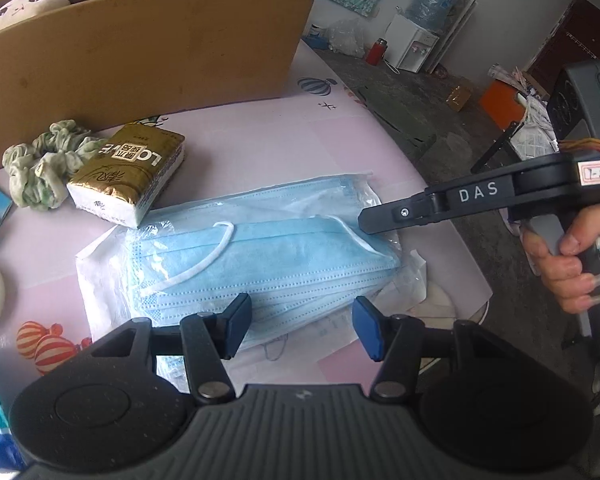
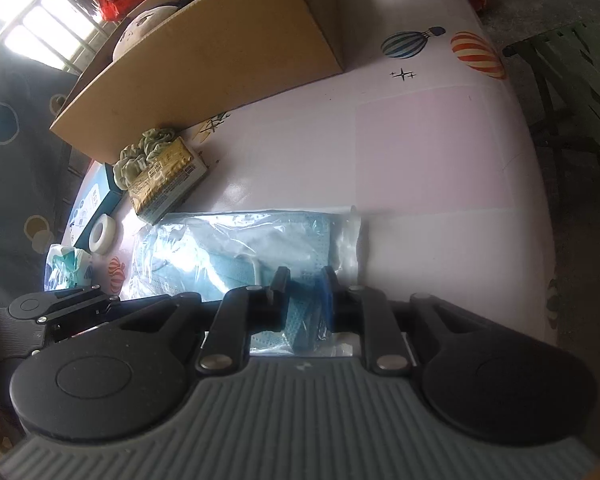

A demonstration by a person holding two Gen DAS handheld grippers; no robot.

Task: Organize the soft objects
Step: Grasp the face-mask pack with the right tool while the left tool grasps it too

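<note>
My right gripper pinches the masks at one end (box ahead), while my left gripper hovers released above them.

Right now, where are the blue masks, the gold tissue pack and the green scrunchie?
blue masks (image 1: 284, 256): left wrist view, middle of the top mask.
gold tissue pack (image 1: 130, 168): left wrist view, its gold top face.
green scrunchie (image 1: 40, 164): left wrist view, ruffled cloth at the ring's middle.
</note>
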